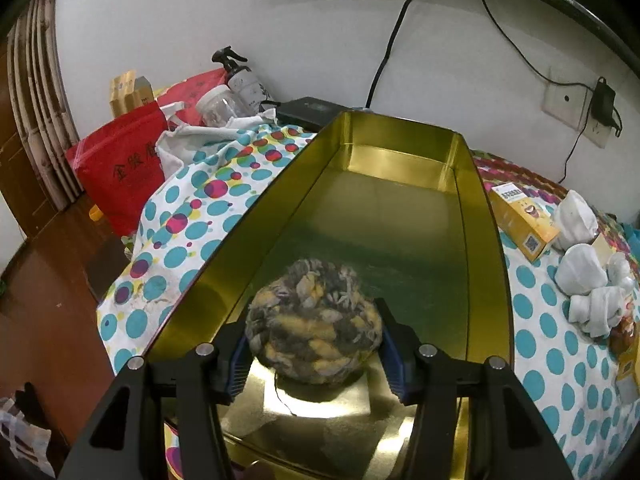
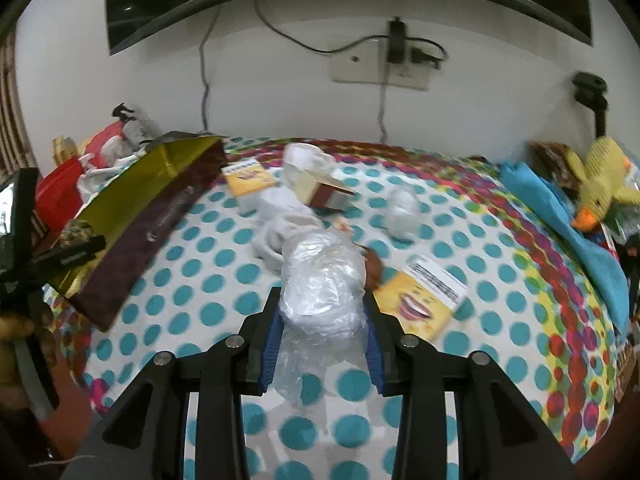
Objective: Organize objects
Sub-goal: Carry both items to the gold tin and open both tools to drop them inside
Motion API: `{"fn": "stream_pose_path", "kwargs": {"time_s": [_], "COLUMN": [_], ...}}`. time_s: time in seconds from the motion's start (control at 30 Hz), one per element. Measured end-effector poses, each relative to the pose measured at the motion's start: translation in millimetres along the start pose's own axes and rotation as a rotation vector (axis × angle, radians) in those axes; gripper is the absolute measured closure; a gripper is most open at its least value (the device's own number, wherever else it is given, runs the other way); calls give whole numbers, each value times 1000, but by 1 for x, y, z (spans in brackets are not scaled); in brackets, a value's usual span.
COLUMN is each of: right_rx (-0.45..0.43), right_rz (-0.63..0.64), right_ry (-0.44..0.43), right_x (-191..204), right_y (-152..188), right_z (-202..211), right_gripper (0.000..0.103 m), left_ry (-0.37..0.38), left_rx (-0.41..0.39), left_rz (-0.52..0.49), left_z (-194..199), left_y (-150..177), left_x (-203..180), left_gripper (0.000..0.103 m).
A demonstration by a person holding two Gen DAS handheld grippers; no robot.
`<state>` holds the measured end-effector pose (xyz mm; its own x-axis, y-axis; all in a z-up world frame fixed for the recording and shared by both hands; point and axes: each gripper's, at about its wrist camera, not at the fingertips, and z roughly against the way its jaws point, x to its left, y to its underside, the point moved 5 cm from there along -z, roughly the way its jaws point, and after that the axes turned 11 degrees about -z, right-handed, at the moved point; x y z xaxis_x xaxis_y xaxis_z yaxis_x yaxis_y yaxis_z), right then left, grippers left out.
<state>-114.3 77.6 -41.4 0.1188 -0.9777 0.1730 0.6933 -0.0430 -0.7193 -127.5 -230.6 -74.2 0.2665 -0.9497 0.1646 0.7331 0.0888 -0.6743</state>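
Now the left tool (image 1: 314,354) pinches a mottled yarn ball (image 1: 314,322) between its blue pads, low inside the near end of the gold tin (image 1: 460,184), which stands on the dotted bench (image 1: 188,216). To the right, the right tool (image 2: 322,344) grips a crumpled plastic-wrapped bundle (image 2: 320,284) above the bench, beside a yellow box (image 2: 420,304); its pads touch both sides.
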Motion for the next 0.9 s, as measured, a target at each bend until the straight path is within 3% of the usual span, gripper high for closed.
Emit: {"fn": "stream_pose_path", "kwargs": {"time_s": [0.13, 0.17, 0.6, 0.73, 0.9], "right_rx": [-7, -7, 2, 35, 65], "right_rz": [48, 59, 223, 240, 302], "right_ry": [-38, -50, -205, -237, -243], "right_x": [33, 43, 178, 210, 244], "right_y": [-8, -11, -38, -43, -41], "right_z": [-3, -5, -26, -42, -62], "right_gripper": [67, 67, 67, 67, 67], "left_ry": [6, 8, 3, 55, 75], "left_rx": [-24, -28, -78, -121, -127], "left_rz": [-6, -3, 75, 150, 159], "left_z": [6, 8, 49, 54, 50], "left_y": [-2, -2, 15, 12, 10], "left_x": [2, 3, 41, 56, 58], "left_gripper": [36, 30, 29, 29, 29]}}
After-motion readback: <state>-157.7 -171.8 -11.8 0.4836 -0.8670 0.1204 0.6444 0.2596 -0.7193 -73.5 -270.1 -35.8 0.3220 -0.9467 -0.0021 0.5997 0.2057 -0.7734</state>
